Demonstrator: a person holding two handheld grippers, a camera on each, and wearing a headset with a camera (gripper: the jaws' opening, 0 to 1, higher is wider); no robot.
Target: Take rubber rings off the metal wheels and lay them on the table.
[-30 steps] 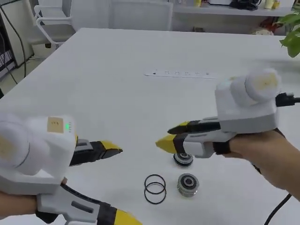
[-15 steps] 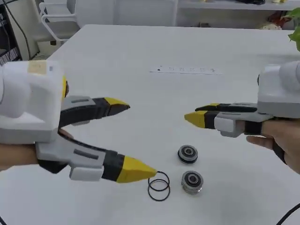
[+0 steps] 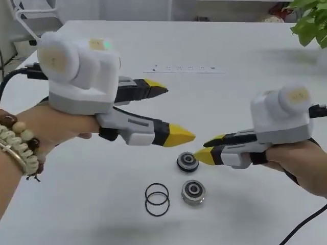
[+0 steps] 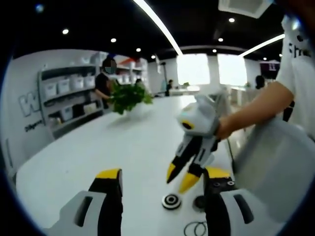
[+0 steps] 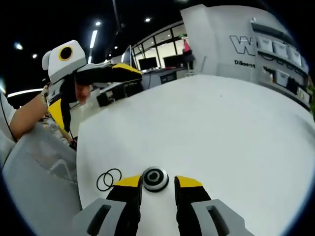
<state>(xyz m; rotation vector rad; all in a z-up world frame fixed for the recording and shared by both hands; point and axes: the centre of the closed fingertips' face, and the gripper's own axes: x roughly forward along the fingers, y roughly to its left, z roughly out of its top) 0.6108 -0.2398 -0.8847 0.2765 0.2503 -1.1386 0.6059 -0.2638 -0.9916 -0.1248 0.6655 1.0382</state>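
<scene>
Two metal wheels (image 3: 193,192), two rubber rings (image 3: 157,199)

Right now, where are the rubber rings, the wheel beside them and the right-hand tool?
rubber rings (image 3: 157,199): head view, where the two loops overlap.
wheel (image 3: 193,192) beside the rings: head view, its hub.
right tool (image 3: 200,150): head view, midway between its tips.

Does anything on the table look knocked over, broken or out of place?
Nothing stands out: the far wheel and near wheel lie flat on the table, and the two rubber rings lie overlapped beside them.
</scene>
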